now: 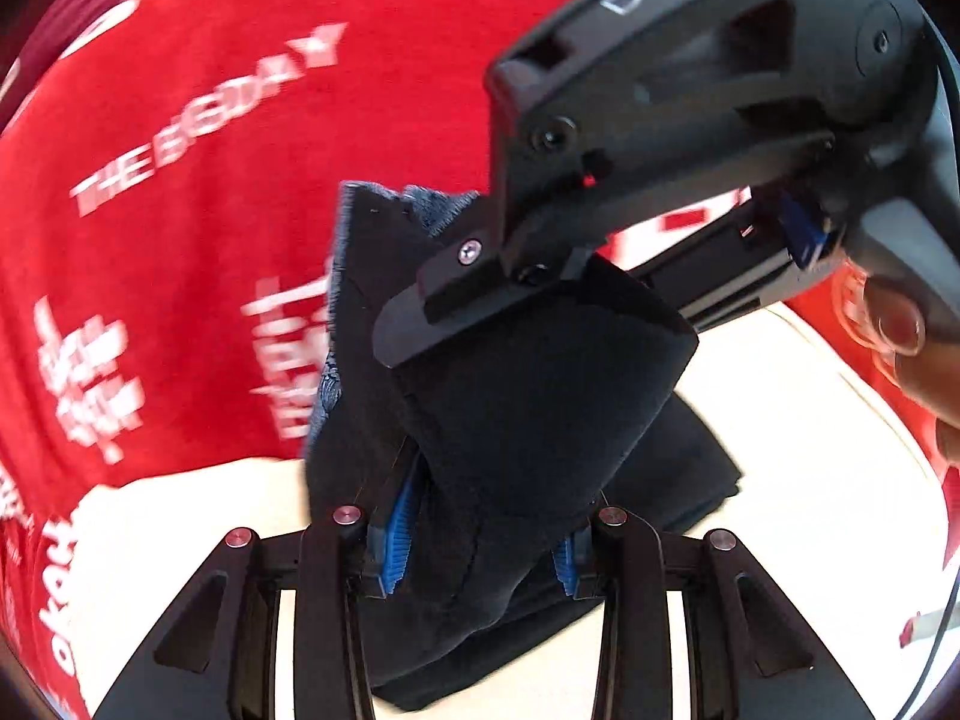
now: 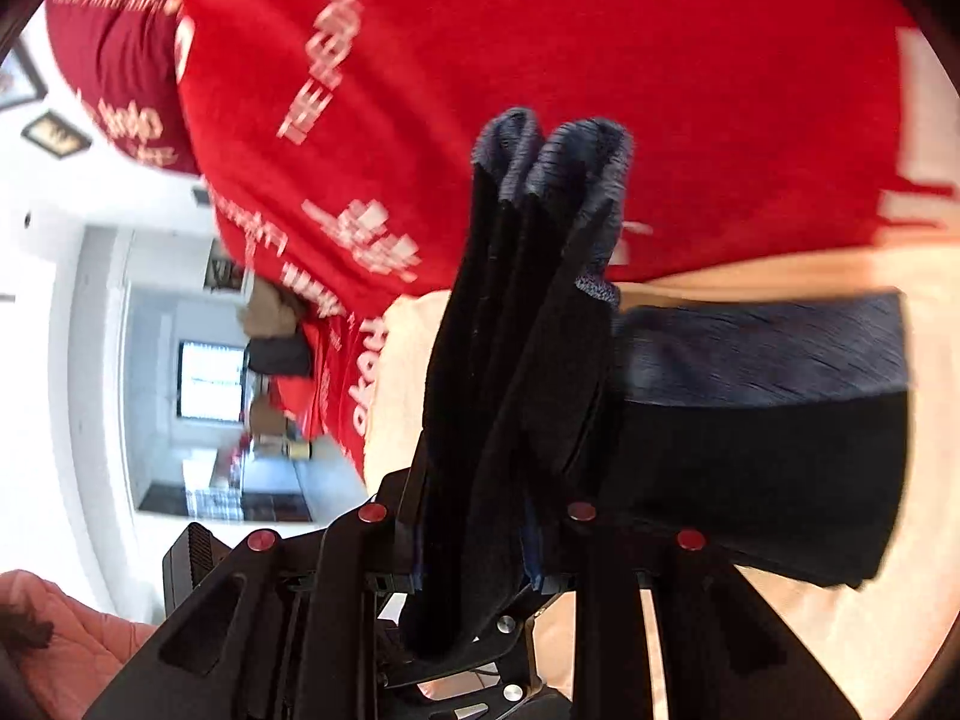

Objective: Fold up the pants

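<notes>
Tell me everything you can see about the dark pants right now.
The pants are dark navy, soft knit, with a lighter blue heathered band at one end. They are bunched into thick folds, lifted partly off the cream surface. Both tongs grip them: left, right. The rest trails on the surface.

One pair of pants [image 1: 528,408], two tools, one red shirt [image 1: 210,120].
</notes>
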The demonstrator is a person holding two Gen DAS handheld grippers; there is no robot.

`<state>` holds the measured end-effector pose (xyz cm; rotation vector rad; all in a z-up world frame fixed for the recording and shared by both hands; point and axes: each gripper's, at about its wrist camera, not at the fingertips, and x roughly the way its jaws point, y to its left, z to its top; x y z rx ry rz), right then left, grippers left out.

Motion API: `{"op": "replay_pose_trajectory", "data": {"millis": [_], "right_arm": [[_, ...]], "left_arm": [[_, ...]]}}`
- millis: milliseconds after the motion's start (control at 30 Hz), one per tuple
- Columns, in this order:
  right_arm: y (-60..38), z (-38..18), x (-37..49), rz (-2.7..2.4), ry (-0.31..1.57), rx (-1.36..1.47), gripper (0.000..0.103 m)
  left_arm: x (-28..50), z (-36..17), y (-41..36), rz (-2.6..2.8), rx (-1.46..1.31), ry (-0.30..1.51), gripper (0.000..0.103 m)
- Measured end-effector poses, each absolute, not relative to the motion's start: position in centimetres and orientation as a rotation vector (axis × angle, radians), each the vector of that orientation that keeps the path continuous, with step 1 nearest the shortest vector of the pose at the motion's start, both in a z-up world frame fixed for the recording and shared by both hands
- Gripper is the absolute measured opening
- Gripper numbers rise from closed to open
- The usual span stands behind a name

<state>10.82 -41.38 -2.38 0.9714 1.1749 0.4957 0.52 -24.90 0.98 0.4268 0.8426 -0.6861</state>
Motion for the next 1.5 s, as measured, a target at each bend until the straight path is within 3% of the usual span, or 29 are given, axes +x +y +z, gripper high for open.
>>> {"op": "replay_pose_trajectory", "data": {"millis": [300,433,533,700,833,867,1167,1500], "right_arm": [[-45.1,-14.1,6.1,0.289,1.261,1.097,0.027],[-44.6,-15.3,5.7,0.254,1.268,1.073,0.034],[-45.3,-14.7,5.6,0.24,1.274,1.069,0.034],[-46.0,-13.7,5.7,0.175,1.326,0.937,0.036],[-46.7,-12.4,4.8,0.056,1.351,0.852,0.064],[-46.7,-12.0,4.5,0.041,1.347,0.842,0.066],[-41.9,-7.8,5.0,0.041,1.311,0.638,0.072],[-39.1,-10.9,6.1,0.058,1.416,0.486,0.074]], "left_arm": [[-2.7,-8.0,-31.9,-0.763,0.59,0.988,0.038],[-3.4,-9.0,-31.2,-0.767,0.614,1.026,0.063],[-3.6,-8.4,-30.0,-0.792,0.616,1.046,0.07],[-2.7,-6.0,-26.8,-0.785,0.567,1.071,0.07],[0.0,-4.9,-23.6,-0.682,0.487,1.117,0.07],[0.8,-5.1,-23.2,-0.651,0.471,1.141,0.07],[4.4,-8.4,-19.7,-0.415,0.413,1.342,0.07],[4.1,-8.7,-19.2,-0.433,0.396,1.346,0.07]]}}
